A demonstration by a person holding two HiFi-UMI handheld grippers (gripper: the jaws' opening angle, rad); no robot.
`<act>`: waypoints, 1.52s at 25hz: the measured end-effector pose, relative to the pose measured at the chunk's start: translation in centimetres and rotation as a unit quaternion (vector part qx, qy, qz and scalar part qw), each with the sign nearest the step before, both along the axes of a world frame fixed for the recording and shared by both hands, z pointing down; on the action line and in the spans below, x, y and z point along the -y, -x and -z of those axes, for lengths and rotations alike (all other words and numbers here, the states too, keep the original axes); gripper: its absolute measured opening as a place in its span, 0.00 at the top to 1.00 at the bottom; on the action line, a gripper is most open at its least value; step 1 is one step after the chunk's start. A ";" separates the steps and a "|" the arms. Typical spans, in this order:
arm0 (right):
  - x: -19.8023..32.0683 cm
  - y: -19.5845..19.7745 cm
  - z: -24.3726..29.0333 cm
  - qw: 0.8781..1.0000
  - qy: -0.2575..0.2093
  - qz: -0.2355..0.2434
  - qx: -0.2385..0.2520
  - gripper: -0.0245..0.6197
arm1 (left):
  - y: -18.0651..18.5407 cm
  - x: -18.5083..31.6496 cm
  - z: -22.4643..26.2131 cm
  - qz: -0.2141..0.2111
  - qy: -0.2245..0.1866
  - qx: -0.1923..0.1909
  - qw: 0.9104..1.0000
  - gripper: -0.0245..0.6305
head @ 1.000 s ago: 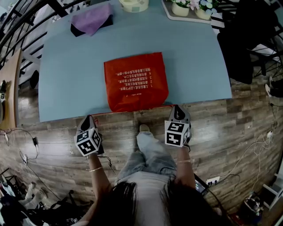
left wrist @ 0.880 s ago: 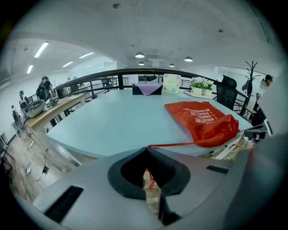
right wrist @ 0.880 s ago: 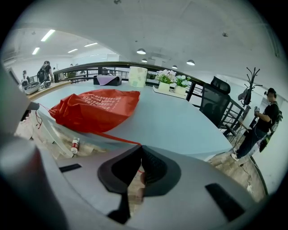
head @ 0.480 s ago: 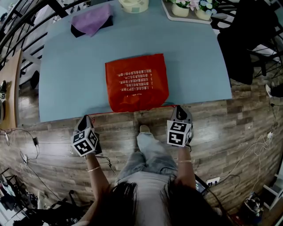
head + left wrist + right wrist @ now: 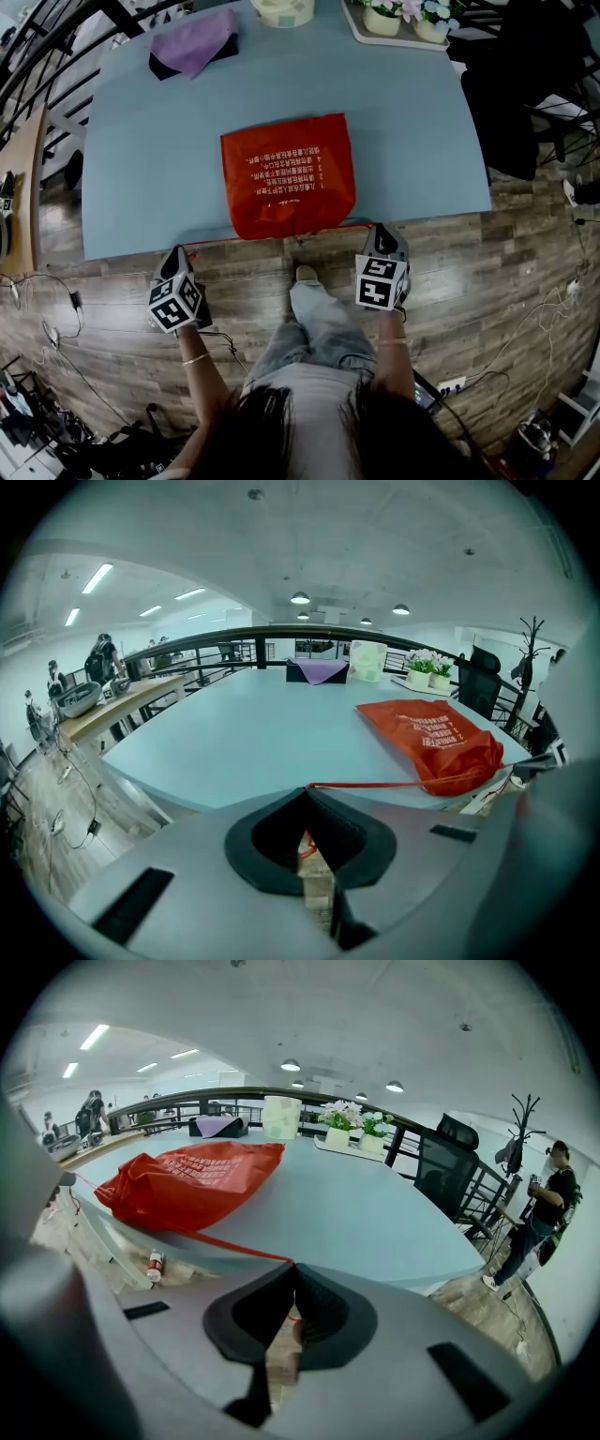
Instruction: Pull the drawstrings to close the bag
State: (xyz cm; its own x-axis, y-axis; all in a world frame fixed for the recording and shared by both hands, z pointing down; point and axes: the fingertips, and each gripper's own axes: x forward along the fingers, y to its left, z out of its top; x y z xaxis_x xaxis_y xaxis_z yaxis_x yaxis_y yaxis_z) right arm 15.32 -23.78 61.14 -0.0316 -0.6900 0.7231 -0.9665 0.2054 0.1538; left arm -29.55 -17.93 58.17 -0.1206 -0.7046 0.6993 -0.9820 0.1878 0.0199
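Both our left gripper (image 5: 182, 255) and right gripper (image 5: 378, 232) flank the red bag (image 5: 289, 176) at the bench (image 5: 141, 150) edge. Left gripper view: our fingers (image 5: 352, 836) pinch the taut drawstring (image 5: 375, 785), bag ahead-right. Right gripper view: our fingers (image 5: 325, 1316) pinch the other drawstring (image 5: 225, 1244), bag ahead-left.

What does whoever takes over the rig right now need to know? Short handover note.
Both shut: left gripper on the left drawstring, right gripper on the right drawstring, both held off the table's near edge.
The red bag lies flat on the table, mouth at that edge, strings taut out to each side.
Done: strings gripped, mouth looks partly gathered.
Left: pull further apart until cinched, then let go.
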 end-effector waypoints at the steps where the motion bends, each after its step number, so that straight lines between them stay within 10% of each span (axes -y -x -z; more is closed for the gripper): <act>1: 0.0 -0.1 0.0 1.000 0.000 -0.001 0.001 0.92 | 0.0 0.0 0.0 0.000 0.000 0.000 1.000 0.94; 38: -3.8 7.0 -1.9 0.990 0.085 0.069 0.089 0.91 | -7.1 -4.7 -4.8 -0.161 0.085 -0.097 0.978 0.93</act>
State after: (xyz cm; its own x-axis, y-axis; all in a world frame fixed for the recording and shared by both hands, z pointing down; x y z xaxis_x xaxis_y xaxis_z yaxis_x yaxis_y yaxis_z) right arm 8.35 -19.95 63.08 -0.2552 -0.5391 0.8027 -0.9359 0.3461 -0.0651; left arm -22.46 -13.20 63.00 0.2352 -0.5549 0.7980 -0.9716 -0.1130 0.2078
